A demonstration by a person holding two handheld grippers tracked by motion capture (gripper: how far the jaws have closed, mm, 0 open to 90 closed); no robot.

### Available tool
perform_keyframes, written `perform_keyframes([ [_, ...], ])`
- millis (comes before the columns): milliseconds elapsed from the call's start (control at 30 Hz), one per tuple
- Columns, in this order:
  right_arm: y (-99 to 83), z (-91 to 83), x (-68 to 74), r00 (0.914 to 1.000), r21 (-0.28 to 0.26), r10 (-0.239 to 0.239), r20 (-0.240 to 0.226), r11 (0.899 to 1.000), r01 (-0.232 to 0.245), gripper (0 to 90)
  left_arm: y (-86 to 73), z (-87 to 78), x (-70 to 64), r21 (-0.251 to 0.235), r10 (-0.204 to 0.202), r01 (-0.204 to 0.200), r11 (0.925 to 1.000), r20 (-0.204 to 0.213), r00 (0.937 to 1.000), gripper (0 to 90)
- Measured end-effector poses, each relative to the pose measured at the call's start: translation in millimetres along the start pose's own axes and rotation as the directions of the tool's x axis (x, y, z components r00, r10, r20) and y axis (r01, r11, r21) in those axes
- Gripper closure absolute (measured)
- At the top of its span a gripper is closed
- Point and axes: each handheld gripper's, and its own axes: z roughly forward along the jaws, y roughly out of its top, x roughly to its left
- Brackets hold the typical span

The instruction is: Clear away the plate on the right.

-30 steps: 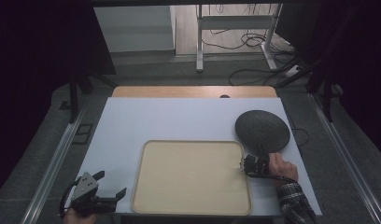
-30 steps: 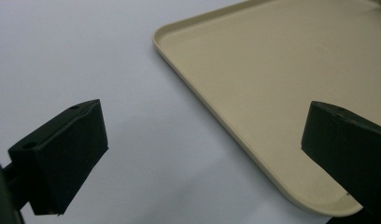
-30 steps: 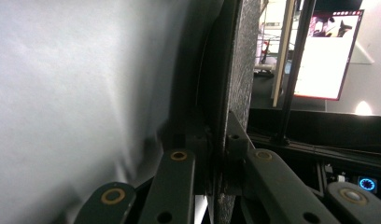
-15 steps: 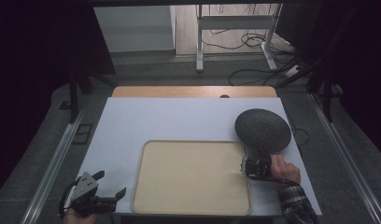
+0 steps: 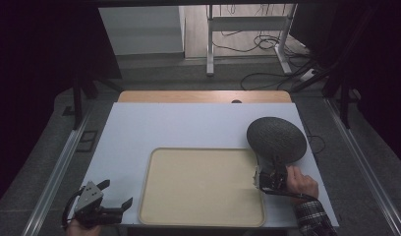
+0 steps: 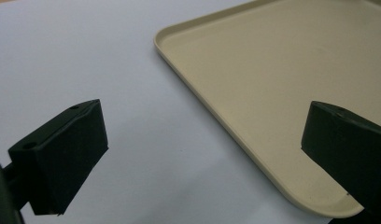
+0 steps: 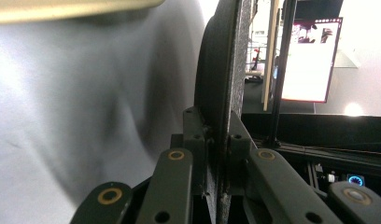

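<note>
A dark grey round plate (image 5: 276,138) is lifted off the table at the right, just beyond the beige tray's (image 5: 198,216) right rim. My right gripper (image 5: 273,167) is shut on the plate's near edge. In the right gripper view the plate (image 7: 221,70) stands edge-on between the closed jaws of that gripper (image 7: 219,140). My left gripper (image 5: 117,194) rests open at the table's front left corner, beside the tray's left rim. In the left gripper view the wide-apart jaws of this gripper (image 6: 202,149) frame the tray's corner (image 6: 254,140) with nothing between them.
The white table top (image 5: 188,125) stretches behind the tray, with a wooden strip (image 5: 203,96) at its far edge. Metal rails (image 5: 56,172) run along both sides. Cables (image 5: 267,44) lie on the floor beyond. A lit screen (image 7: 312,60) glows past the plate.
My right gripper has raised the plate's near edge and drawn it slightly left toward the tray. The left gripper has stayed put.
</note>
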Motion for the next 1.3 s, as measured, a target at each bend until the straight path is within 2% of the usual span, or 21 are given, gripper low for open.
perform_keyframes([
  [233,0.8,-10.4,-0.6,0.9999,-0.029,0.004,0.010,1.000,-0.004,83.5,0.2,0.1,-0.1,-0.001,0.000,0.000,1.0000,0.000,1.0000,0.1],
  [267,0.2,-11.9,-2.5,0.9989,-0.060,-0.001,-0.048,0.998,-0.002,83.3,0.2,0.1,-0.1,-0.001,0.000,0.000,1.0000,0.000,1.0000,0.1],
  [333,-0.1,-12.5,-1.7,0.9991,-0.070,-0.006,-0.041,0.998,0.003,83.2,0.3,0.1,-0.2,-0.001,0.000,0.000,1.0000,-0.001,1.0000,0.1],
  [367,0.3,-14.0,-0.2,0.9989,-0.077,0.018,-0.043,0.997,-0.021,83.2,0.3,0.1,-0.2,-0.002,0.000,0.000,1.0000,-0.001,1.0000,0.1],
  [400,0.8,-17.9,-2.4,0.9989,-0.059,-0.014,-0.045,0.998,0.011,83.1,0.3,0.2,-0.1,-0.001,0.001,-0.001,1.0000,-0.001,1.0000,0.1],
  [500,1.2,-19.9,0.9,0.9993,-0.101,0.009,-0.035,0.995,-0.012,82.8,0.4,0.4,-0.3,-0.001,0.002,-0.002,1.0000,-0.001,1.0000,0.1],
  [533,2.7,-26.6,-0.9,0.9989,-0.069,-0.021,-0.042,0.997,0.018,82.8,0.4,0.4,-0.4,-0.001,0.002,-0.002,1.0000,-0.001,1.0000,0.1],
  [567,3.8,-29.9,1.1,0.9995,-0.050,-0.028,0.014,0.998,0.029,82.8,0.4,0.5,-0.4,0.000,0.002,-0.002,1.0000,-0.001,1.0000,0.1],
  [600,3.1,-27.6,0.9,0.9991,-0.101,-0.015,-0.040,0.995,0.011,82.8,0.4,0.5,-0.4,0.000,0.002,-0.002,1.0000,-0.001,1.0000,0.1],
  [667,3.7,-29.0,1.9,0.9992,-0.112,-0.006,-0.039,0.994,0.001,82.8,0.4,0.6,-0.4,0.000,0.002,-0.002,1.0000,-0.001,1.0000,0.1],
  [700,5.0,-34.0,0.4,0.9990,-0.082,-0.030,-0.034,0.996,0.027,82.8,0.5,0.6,-0.5,0.000,0.002,-0.002,1.0000,-0.001,1.0000,0.1],
  [733,4.9,-32.9,1.7,0.9992,-0.117,-0.020,-0.035,0.993,0.016,82.8,0.5,0.6,-0.5,0.000,0.002,-0.002,1.0000,-0.001,1.0000,0.1],
  [767,7.0,-39.3,1.2,0.9987,-0.105,-0.029,-0.042,0.994,0.024,82.8,0.5,0.6,-0.5,-0.001,0.002,-0.002,1.0000,-0.001,1.0000,0.1],
  [1000,10.7,-45.2,3.9,0.9989,-0.155,-0.025,-0.039,0.988,0.019,82.5,0.5,0.5,-0.4,-0.001,0.002,-0.002,1.0000,-0.001,1.0000,0.1],
  [1033,12.8,-51.2,3.3,0.9988,-0.115,-0.041,-0.027,0.993,0.037,82.5,0.5,0.5,-0.4,-0.001,0.002,-0.002,1.0000,-0.001,1.0000,0.1],
  [1067,12.7,-51.2,5.0,0.9994,-0.132,-0.033,-0.006,0.991,0.032,82.5,0.5,0.3,-0.3,-0.002,0.002,-0.002,1.0000,-0.001,1.0000,0.1],
  [1100,13.3,-50.9,4.7,0.9987,-0.162,-0.031,-0.040,0.986,0.024,82.3,0.5,0.3,-0.3,-0.002,0.002,-0.002,1.0000,-0.001,1.0000,0.1],
  [1200,14.8,-54.7,5.6,0.9990,-0.171,-0.025,-0.038,0.985,0.018,82.2,0.5,0.2,-0.3,-0.002,0.002,-0.002,1.0000,-0.002,1.0000,0.1],
  [1233,16.4,-59.1,5.1,0.9988,-0.136,-0.040,-0.030,0.990,0.036,82.2,0.6,0.1,-0.4,-0.003,0.003,-0.003,1.0000,-0.002,1.0000,0.1],
  [1267,16.0,-58.0,6.0,0.9990,-0.178,-0.027,-0.035,0.984,0.021,82.2,0.6,0.1,-0.5,-0.003,0.003,-0.003,1.0000,-0.002,1.0000,0.1],
  [1300,17.0,-61.4,4.7,0.9983,-0.159,-0.040,-0.042,0.987,0.032,82.2,0.6,0.1,-0.4,-0.003,0.003,-0.003,1.0000,-0.002,1.0000,0.1],
])
